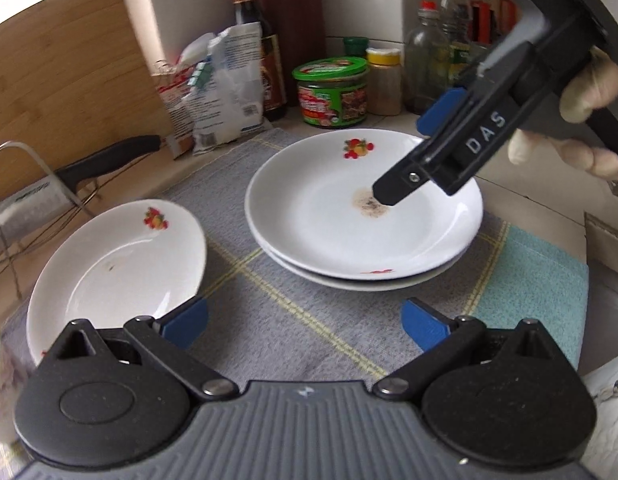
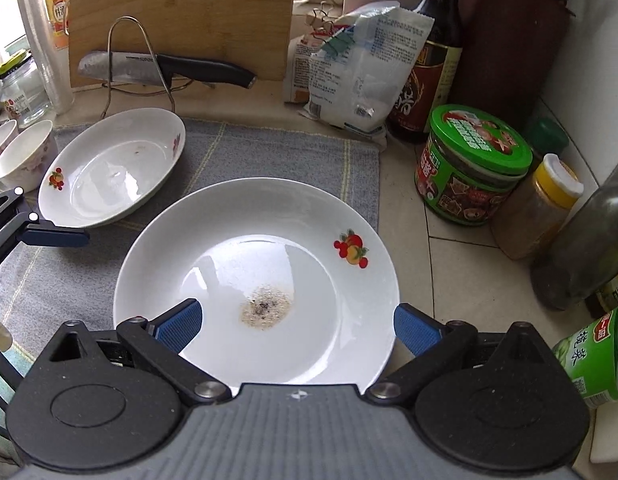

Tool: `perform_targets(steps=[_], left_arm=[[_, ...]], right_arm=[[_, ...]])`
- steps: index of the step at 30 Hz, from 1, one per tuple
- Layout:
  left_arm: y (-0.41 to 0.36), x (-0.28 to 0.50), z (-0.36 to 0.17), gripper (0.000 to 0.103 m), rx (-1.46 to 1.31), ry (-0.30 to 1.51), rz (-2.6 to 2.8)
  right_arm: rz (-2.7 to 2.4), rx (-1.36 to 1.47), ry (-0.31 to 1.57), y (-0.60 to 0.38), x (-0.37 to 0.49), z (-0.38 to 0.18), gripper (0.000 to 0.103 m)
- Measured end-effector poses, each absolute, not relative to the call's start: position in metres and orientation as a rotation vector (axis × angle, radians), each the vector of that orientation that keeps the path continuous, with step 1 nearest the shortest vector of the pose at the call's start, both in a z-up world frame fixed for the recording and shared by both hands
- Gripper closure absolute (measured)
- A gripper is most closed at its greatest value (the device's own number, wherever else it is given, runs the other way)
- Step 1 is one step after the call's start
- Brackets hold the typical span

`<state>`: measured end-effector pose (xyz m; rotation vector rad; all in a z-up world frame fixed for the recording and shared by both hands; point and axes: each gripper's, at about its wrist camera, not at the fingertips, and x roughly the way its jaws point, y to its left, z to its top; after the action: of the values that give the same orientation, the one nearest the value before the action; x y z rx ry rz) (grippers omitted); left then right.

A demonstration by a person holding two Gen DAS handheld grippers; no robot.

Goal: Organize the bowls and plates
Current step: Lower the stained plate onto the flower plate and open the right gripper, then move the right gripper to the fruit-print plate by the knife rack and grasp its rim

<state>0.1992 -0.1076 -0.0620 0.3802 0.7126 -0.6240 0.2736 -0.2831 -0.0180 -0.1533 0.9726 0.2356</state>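
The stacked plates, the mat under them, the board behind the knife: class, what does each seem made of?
Top plate: probably glazed ceramic, white, glossy reflections.
Mat: woven cloth, matte weave.
Board: wood, possibly bamboo, visible grain.

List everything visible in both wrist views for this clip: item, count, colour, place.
Stacked white fruit-print plates: two, on the grey checked mat, top one with a brown stain.
Single white fruit-print plate: one, left on the mat.
Small floral white bowls: two, left edge.
Black-handled knife: one, on a wire rack.
Bamboo cutting board: one, behind the knife.
White printed bags: two or so, at the back.
Dark sauce bottle: one, back.
Green-lidded jar: one, right.
Yellow-capped spice jar: one, right.
Left gripper: open, above the mat.
Right gripper: open, over the stack.
Gloved hand: holds the right gripper.
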Motion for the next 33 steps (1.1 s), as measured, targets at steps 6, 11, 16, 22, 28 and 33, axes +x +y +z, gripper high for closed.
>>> perform_targets(steps=[6,11,16,22,28,33], left_arm=[[-0.066,0.191,-0.061,0.001,0.278,0.722,-0.424],[-0.025,0.187,-0.069,0.001,0.260,0.738,-0.329],[0.005,0.192,-0.082,0.001,0.246,0.755,-0.344],[0.008,0.204,-0.091,0.001,0.253,0.773,-0.407],[0.004,0.217,-0.094,0.000,0.196,0.782,-0.407],[-0.003,0.229,-0.094,0.000,0.178,0.782,-0.365]], right_arm=[[0.272,-0.117,0.928,-0.251,0.267,-0.010,0.000],[0.278,-0.123,0.914,-0.213,0.264,-0.007,0.000],[0.262,-0.120,0.924,-0.176,0.263,-0.010,0.000],[0.246,-0.140,0.941,-0.146,0.255,-0.008,0.000],[0.279,-0.186,0.937,-0.138,0.270,-0.003,0.000],[0.346,-0.185,0.945,-0.143,0.301,-0.005,0.000]])
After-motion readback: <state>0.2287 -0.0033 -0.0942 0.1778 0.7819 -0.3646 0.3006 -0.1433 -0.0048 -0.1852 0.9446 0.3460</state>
